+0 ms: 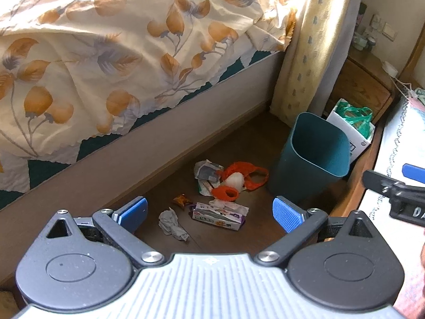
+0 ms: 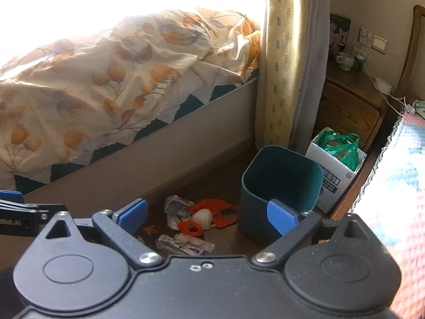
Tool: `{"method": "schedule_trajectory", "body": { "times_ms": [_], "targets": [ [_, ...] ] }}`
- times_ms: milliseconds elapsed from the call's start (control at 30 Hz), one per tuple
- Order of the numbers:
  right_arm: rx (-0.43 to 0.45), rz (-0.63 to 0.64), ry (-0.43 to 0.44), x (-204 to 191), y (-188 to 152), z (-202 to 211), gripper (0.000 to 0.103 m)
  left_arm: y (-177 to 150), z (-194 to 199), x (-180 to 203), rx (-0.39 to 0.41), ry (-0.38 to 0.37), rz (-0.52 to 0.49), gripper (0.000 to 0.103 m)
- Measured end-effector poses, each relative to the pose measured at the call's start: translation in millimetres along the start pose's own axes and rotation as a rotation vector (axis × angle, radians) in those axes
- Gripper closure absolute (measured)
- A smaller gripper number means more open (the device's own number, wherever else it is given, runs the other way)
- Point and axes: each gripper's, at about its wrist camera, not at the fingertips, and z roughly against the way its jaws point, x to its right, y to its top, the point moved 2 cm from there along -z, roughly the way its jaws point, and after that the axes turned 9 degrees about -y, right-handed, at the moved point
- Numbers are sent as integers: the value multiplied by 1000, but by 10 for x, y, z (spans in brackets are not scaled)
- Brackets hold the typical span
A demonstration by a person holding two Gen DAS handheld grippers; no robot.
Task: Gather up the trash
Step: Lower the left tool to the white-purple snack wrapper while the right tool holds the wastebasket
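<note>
Trash lies on the dark wooden floor beside the bed: a crumpled grey tissue [image 1: 172, 224], a flattened snack box [image 1: 219, 215], a small orange wrapper [image 1: 182, 200], an orange plastic bag [image 1: 245, 176] with a white ball on it, and a crumpled paper wrapper [image 1: 205, 171]. A teal bin [image 1: 314, 156] stands upright to their right, and also shows in the right wrist view [image 2: 279, 188]. My left gripper [image 1: 209, 212] is open and empty above the trash. My right gripper [image 2: 207, 215] is open and empty, above the orange bag [image 2: 212, 212].
A bed with a leaf-patterned cover [image 1: 106, 53] runs along the left. A curtain [image 1: 313, 47] hangs behind the bin. A white carton with a green bag [image 1: 353, 125] and a wooden nightstand [image 1: 364, 85] stand behind it. Another bed edge [image 2: 393, 180] lies at right.
</note>
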Motion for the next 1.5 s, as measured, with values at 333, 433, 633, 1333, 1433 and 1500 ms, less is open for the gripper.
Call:
{"method": "schedule_trajectory", "body": {
  "times_ms": [333,433,633,1333,1433,1500],
  "targets": [
    [-7,-6,-129,672,610,-716,7,317,-639,-228,-46,43,6,2],
    [-27,-20,-180,954,788,-986,7,393,-906,-319,-86,52,15,2],
    [-105,-72,-255,1414,885,-1673,7,462,-1457,-446,-153,87,-18,2],
    [-481,-13,-403,1768,115,-3969,37,-208,-3767,-696,-554,53,205,2],
    [-530,-8,-375,1787,-19,-4155,45,-309,-3985,-749,-588,55,260,2],
    [-560,-19,-369,1792,-110,-4243,52,-370,-4155,-785,-607,65,290,2]
  ]
}}
